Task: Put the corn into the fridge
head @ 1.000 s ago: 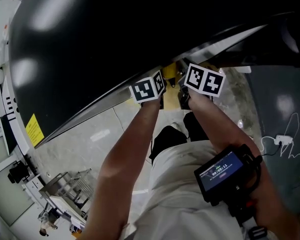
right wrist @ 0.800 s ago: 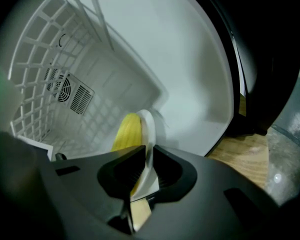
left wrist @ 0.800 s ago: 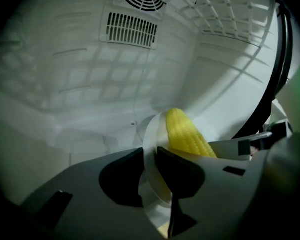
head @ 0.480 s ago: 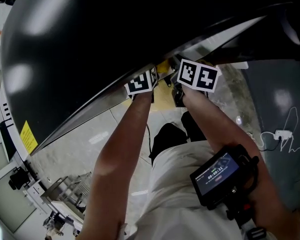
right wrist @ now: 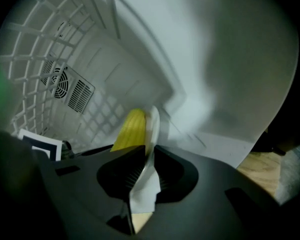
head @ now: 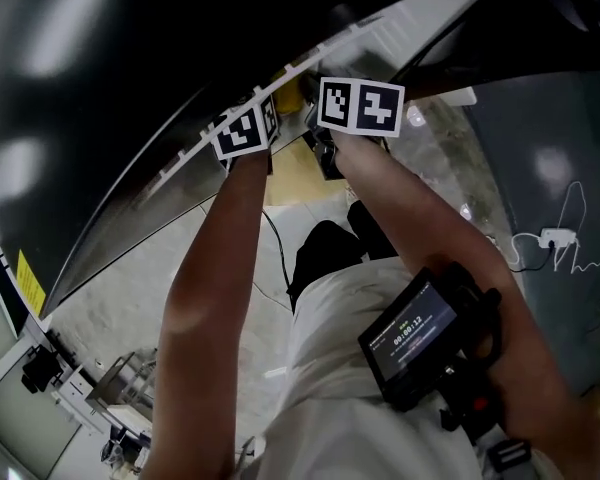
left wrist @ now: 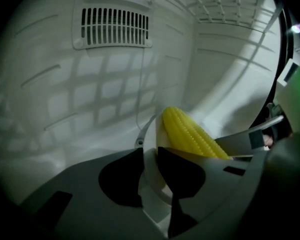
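The task looks close to done, though not finished. The corn [left wrist: 190, 134] is already inside the fridge [left wrist: 115, 89], lying on a white plate [left wrist: 154, 204] in front of the pale back wall, with the slotted vent [left wrist: 115, 26] in the upper left of the left gripper view and a wire shelf [left wrist: 225, 4] along the top right. In the head view both forearms reach up into the lit opening at the top centre of the frame, under the large dark body of the appliance. Neither gripper view shows whether the plate rests on the fridge floor or hangs in the air. What remains, as I judge it, is to settle the plate, let go on both sides and draw the grippers out. The left gripper [left wrist: 150, 151] has the plate's rim between its jaws. These stand part-way apart and have just been opening, but the thick rim fills the gap and appears pinched, with the corn just beyond it at centre right. The right gripper [right wrist: 147, 154] has its jaws drawn close together on the plate's thin opposite edge, which rises out of them at the centre of its view, with the corn just left of that edge.
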A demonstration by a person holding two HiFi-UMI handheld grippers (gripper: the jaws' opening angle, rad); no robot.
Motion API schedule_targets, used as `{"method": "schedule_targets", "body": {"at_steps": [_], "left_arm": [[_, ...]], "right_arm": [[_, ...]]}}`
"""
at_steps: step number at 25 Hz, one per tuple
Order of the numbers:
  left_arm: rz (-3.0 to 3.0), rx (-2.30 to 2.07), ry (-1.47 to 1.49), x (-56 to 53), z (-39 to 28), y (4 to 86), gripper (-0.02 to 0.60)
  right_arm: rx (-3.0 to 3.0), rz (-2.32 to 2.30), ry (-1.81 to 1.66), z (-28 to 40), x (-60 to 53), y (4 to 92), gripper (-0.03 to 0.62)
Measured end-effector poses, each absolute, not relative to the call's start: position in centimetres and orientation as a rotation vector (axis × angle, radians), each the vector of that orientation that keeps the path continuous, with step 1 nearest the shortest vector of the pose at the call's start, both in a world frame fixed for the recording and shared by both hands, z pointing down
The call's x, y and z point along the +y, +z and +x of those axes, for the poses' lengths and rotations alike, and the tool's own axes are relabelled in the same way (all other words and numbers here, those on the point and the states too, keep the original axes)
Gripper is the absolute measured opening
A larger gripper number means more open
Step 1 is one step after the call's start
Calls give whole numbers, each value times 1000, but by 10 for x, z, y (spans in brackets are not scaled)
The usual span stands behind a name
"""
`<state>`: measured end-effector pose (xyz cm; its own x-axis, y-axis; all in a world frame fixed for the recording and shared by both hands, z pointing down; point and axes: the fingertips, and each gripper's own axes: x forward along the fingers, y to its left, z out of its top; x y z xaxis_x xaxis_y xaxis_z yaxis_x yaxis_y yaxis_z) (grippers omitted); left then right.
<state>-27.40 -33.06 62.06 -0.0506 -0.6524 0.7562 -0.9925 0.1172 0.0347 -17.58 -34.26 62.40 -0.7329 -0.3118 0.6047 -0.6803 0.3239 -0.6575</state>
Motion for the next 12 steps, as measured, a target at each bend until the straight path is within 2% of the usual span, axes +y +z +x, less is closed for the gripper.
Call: {"method": "schedule_targets", "body": {"at_steps": [12], "left_arm": [[1659,-1821,757,-337,-275,605,74]], "right_arm": [[-2226,913,1332,-178,-347,627,52]]}}
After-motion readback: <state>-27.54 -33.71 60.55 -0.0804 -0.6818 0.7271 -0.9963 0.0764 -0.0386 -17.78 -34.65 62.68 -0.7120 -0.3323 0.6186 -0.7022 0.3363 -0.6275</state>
